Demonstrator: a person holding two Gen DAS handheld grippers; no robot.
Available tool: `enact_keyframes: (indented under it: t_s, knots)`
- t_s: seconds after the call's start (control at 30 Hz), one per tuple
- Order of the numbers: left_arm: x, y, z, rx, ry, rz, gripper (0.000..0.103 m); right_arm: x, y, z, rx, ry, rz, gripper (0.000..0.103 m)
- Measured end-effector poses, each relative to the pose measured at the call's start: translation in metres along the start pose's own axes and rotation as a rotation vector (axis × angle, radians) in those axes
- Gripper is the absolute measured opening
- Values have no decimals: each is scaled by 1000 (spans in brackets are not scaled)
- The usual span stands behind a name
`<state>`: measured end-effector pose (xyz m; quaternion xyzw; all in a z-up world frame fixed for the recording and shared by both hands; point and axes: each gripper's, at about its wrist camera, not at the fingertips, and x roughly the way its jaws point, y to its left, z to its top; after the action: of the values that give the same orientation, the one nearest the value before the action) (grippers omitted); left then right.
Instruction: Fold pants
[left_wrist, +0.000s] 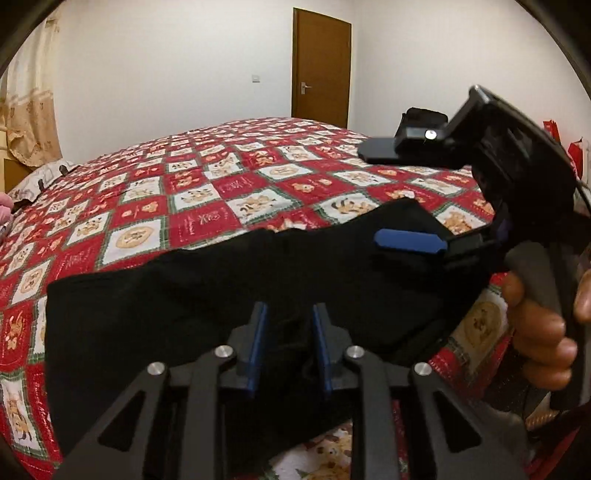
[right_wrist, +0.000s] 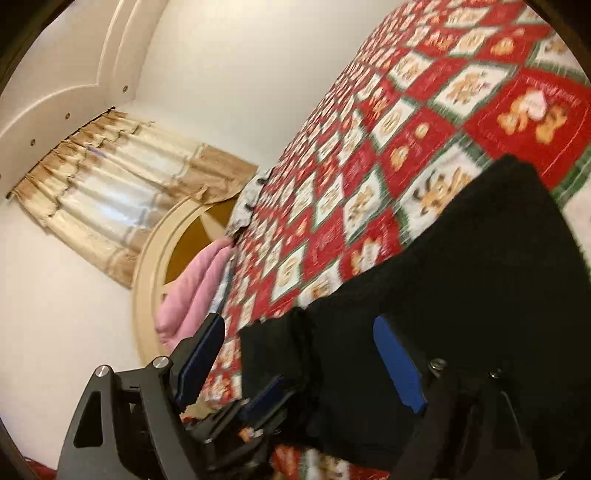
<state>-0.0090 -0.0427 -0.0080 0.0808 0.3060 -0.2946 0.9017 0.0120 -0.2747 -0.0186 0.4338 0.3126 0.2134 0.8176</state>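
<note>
Your black cotton pants (left_wrist: 207, 295) lie in a folded band across the near edge of the red-and-white patchwork bedspread (left_wrist: 221, 184). Your left gripper (left_wrist: 289, 334) hangs over the middle, jaws slightly parted, empty. Your right gripper (right_wrist: 314, 354), at three o'clock, stands spread over the cloth's end. You look mid-fold; next, pinch that end and carry it toward nine o'clock.

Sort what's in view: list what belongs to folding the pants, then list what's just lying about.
Belongs to the job:
- black pants, spread on the patterned quilt
- left gripper, open over the pants
- right gripper, open at the pants

Just lying about:
- pink bedding by the headboard
- black bag at the bed's far edge
</note>
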Motion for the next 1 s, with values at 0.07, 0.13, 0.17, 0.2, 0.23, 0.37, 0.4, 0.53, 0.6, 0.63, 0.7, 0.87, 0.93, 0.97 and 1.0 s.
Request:
enact_keyframes:
  t_s: [0.07,0.13,0.17,0.2,0.23,0.37,0.4,0.53,0.6,0.63,0.7,0.87,0.93,0.97,1.0]
  knots:
    - [-3,4,1,-16,-8,5,26,2,6,3,-32,10,18,84]
    - [-4,8,0,-24,-13,27,30,5,16,4,-83,20,50,84]
    - [-4,9,0,-31,-15,28,30,9,21,5,-110,39,60,84]
    - [-7,10,0,-40,-15,21,30,13,25,4,-129,57,67,84]
    - [-12,12,1,-47,-19,14,30,20,29,3,-147,78,71,84]
    - [-23,22,-1,-42,-24,53,38,45,41,3,-272,107,-31,84]
    - [-28,28,-3,-51,-23,66,45,48,43,2,-308,109,-45,84]
    - [-42,51,-10,-110,-29,117,53,71,45,-11,-391,144,-68,78]
    - [-45,63,-14,-152,-22,136,53,81,43,-16,-438,139,-118,75]
    - [-45,69,-16,-171,-17,149,53,86,43,-19,-461,140,-160,68]
    - [-45,79,-19,-204,-12,168,53,88,43,-23,-489,127,-185,64]
    - [-44,92,-21,-255,-12,167,53,81,51,-35,-565,132,-207,50]
    - [-44,92,-21,-254,-12,164,53,80,56,-40,-576,162,-167,46]
    - [-43,93,-21,-252,-10,159,53,79,58,-44,-593,181,-155,46]
    - [-41,92,-21,-250,-7,156,53,79,60,-46,-608,185,-160,46]
